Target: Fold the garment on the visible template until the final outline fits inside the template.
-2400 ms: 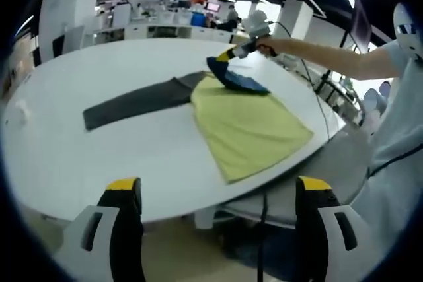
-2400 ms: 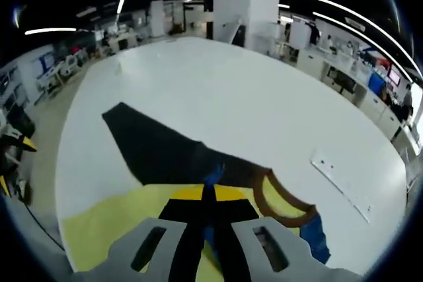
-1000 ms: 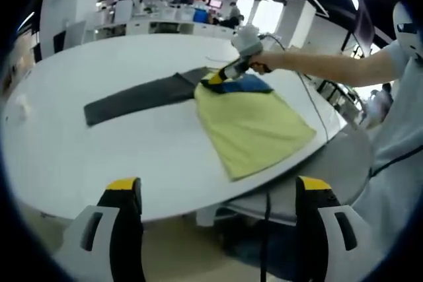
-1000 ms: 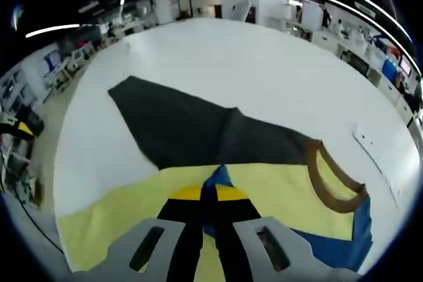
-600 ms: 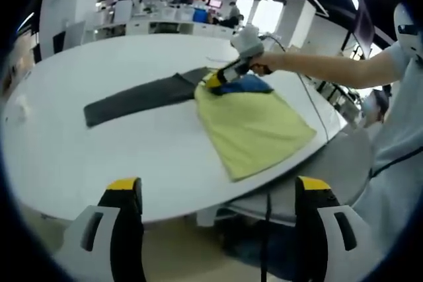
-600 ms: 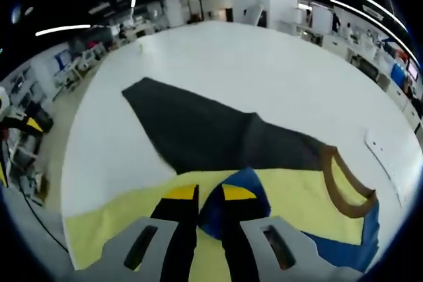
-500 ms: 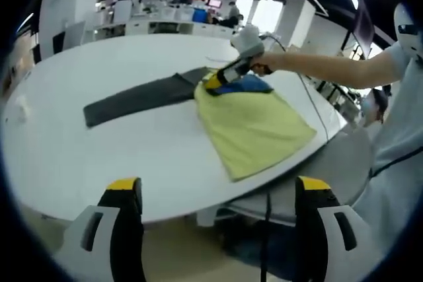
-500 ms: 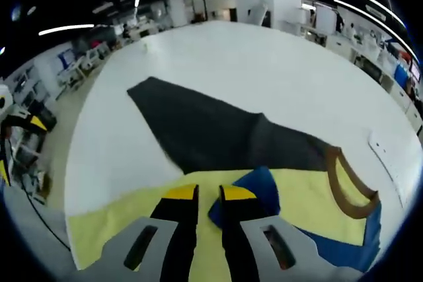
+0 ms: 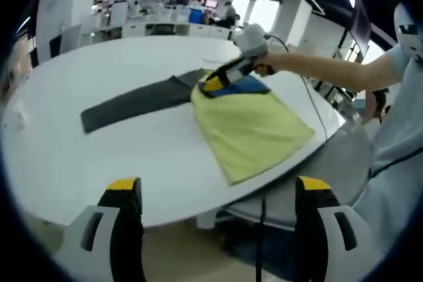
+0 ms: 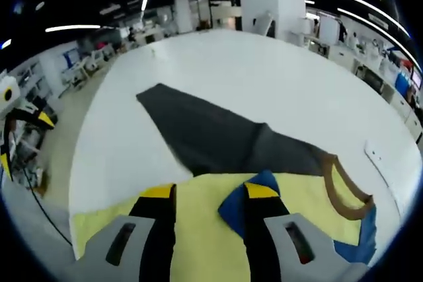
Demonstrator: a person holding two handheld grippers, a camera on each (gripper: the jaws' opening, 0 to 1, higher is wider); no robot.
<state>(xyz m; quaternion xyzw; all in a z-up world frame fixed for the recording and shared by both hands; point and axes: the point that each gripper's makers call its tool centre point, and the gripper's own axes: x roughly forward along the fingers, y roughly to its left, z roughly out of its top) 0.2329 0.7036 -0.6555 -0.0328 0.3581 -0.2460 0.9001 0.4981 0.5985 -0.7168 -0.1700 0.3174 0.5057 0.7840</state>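
- While I hold both tools over the big white oval counter (image 9: 99, 156), my left claw (image 9: 218, 229) hangs off its near edge, yellow-tipped jaws spread wide with nothing between them.
- My right claw (image 10: 210, 196), seen in the right gripper view, has its jaws parted, pinching nothing; in the left gripper view that same claw (image 9: 213, 84) sits low over the far end of the garment, its tips pointing down at the cloth.
- Garment: a pale yellow cloth shirt (image 9: 248, 127) lying flat on the counter, reaching toward the counter's near right edge.
- Blue fabric flap (image 10: 238, 204) of the shirt, lying loose on the yellow surface just beside my right claw's right-hand jaw; the same blue patch (image 9: 248, 86) shows at the shirt's far end in the left gripper view.
- Brown ribbed neckband (image 10: 344, 193), curved, at the shirt's right end in the right gripper view.
- Template: a dark grey tapering sheet (image 10: 211, 138) flat on the counter, its wider end tucked under the shirt's far edge, its narrow end running away from it (image 9: 132, 100).
- My sleeve and forearm (image 9: 324, 70) reach in from the right of the left gripper view.
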